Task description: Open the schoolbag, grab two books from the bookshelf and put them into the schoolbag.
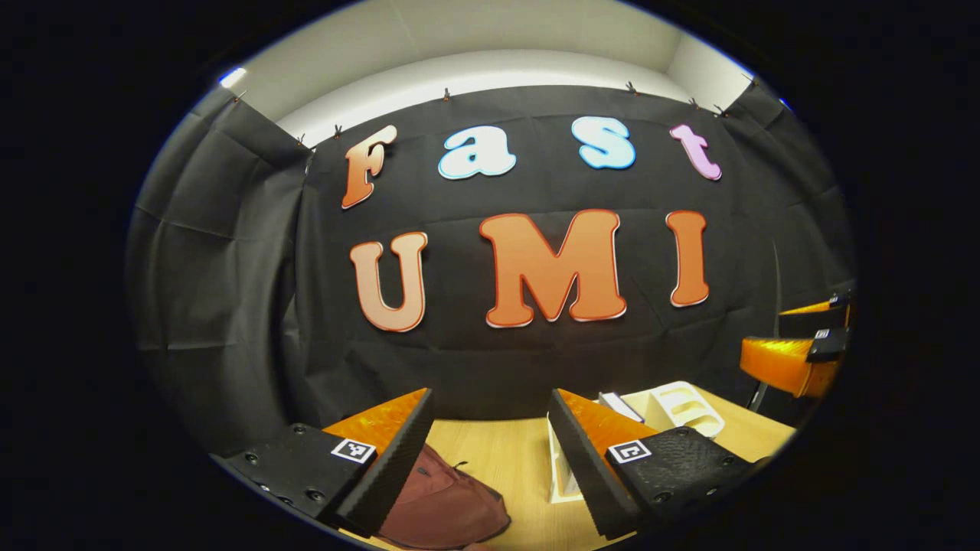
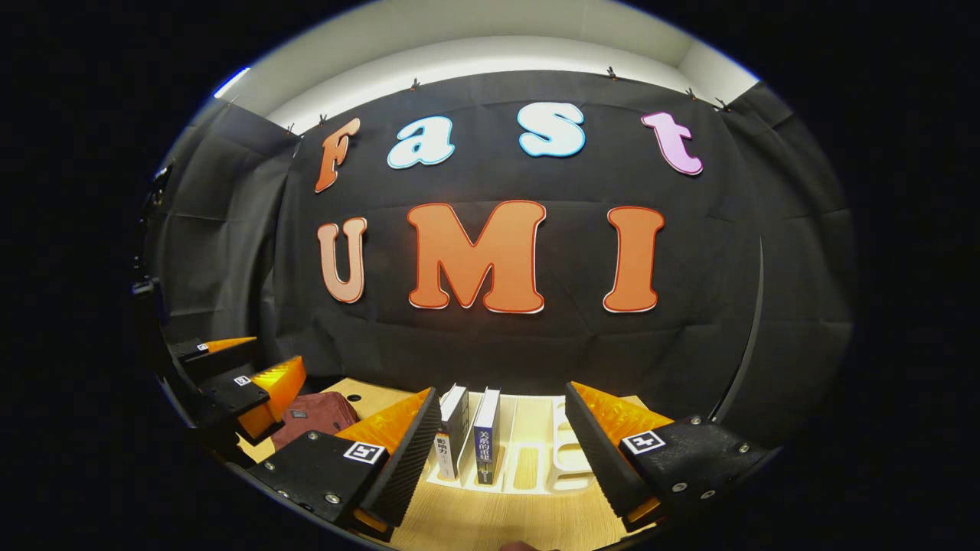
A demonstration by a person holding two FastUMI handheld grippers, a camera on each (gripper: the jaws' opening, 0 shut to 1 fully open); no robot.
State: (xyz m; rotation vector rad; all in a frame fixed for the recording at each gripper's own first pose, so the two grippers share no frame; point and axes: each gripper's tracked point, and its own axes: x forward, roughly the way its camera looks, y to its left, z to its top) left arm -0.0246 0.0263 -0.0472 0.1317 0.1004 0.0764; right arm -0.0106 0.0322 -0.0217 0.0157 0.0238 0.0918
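A dark red schoolbag (image 1: 440, 505) lies on the wooden table, just below my left gripper (image 1: 486, 467), which is open with nothing between its fingers. In the right gripper view the schoolbag (image 2: 312, 417) sits at the left, partly hidden behind the left gripper (image 2: 245, 379). Two books stand upright in the white bookshelf (image 2: 551, 467): a white-spined book (image 2: 453, 432) and a dark blue book (image 2: 486, 436). My right gripper (image 2: 498, 459) is open, held above the table in front of these books without touching them. The right gripper (image 1: 796, 352) shows at the right edge of the left gripper view.
The white bookshelf (image 1: 677, 409) has several slots and stands near the back of the wooden table (image 1: 505, 459). The black cloth wall rises right behind the table. Bare wood lies between the schoolbag and the bookshelf.
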